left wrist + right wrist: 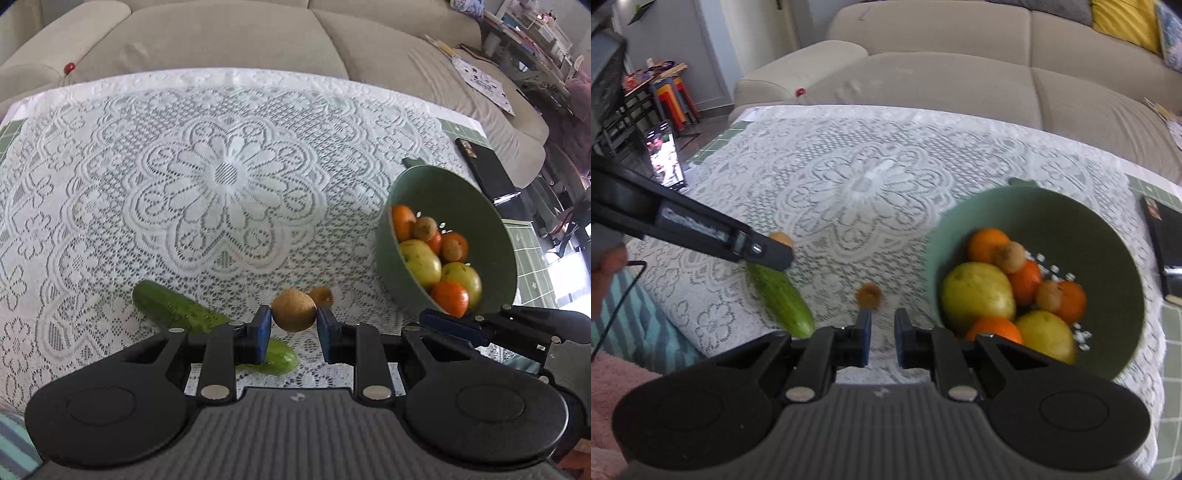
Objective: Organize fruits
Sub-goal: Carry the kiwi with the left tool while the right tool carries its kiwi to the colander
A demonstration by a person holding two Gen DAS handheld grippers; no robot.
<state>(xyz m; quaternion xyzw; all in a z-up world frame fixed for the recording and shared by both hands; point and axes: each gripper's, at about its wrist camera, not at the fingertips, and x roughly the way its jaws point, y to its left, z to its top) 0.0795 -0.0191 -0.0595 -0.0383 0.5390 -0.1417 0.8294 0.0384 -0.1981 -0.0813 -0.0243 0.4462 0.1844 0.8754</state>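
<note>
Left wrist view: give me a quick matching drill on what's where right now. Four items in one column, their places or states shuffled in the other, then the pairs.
Items:
1. kiwi
2. cucumber
3. oranges
4. right gripper

Places or states:
A. piled in the green bowl with the yellow-green fruit
B. shut, with nothing between its fingers
C. lying on the lace tablecloth, partly under the left gripper
D. clamped between the left gripper's blue pads

Pairs: 1-D, 2-C, 3-A, 4-B
</note>
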